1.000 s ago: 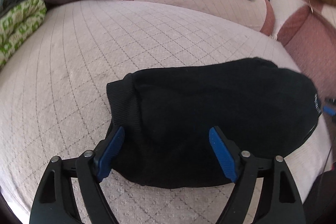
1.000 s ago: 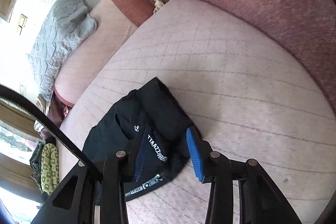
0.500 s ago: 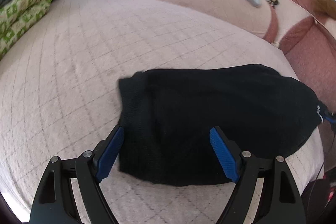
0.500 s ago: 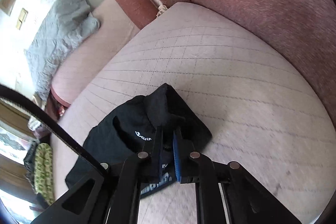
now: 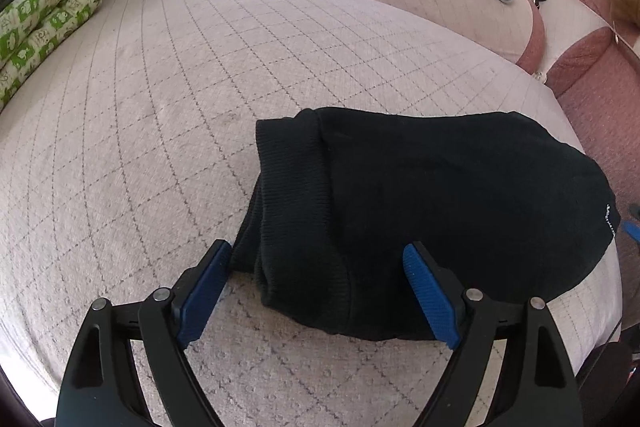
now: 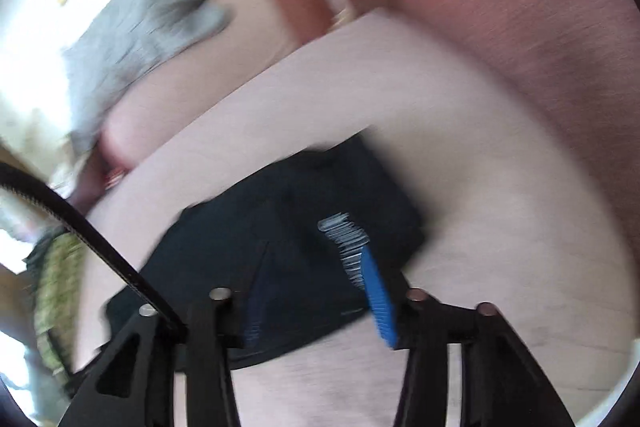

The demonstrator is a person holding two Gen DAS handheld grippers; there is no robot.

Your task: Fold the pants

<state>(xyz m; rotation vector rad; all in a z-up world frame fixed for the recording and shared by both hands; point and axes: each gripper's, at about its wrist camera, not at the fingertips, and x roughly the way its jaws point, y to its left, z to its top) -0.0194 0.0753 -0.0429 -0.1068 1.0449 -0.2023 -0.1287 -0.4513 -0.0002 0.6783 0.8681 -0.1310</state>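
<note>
While both tools gape, pants [image 5: 432, 211] lie folded.

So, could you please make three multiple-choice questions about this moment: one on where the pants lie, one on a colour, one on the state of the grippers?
1. Where do the folded pants lie?
A. on the quilted pink cover
B. on a wooden floor
C. inside a basket

2. What colour are the finger pads of the left gripper?
A. red
B. blue
C. yellow

3. In what state are the left gripper and the right gripper?
A. both shut on the pants
B. only the left one shut
C. both open

Answers:
1. A, since the black bundle rests flat on the pink stitched surface.
2. B, since both pads show a clear blue against the black frames.
3. C, since each wrist view shows a wide gap between the fingers, with the cloth lying unpinched.
</note>
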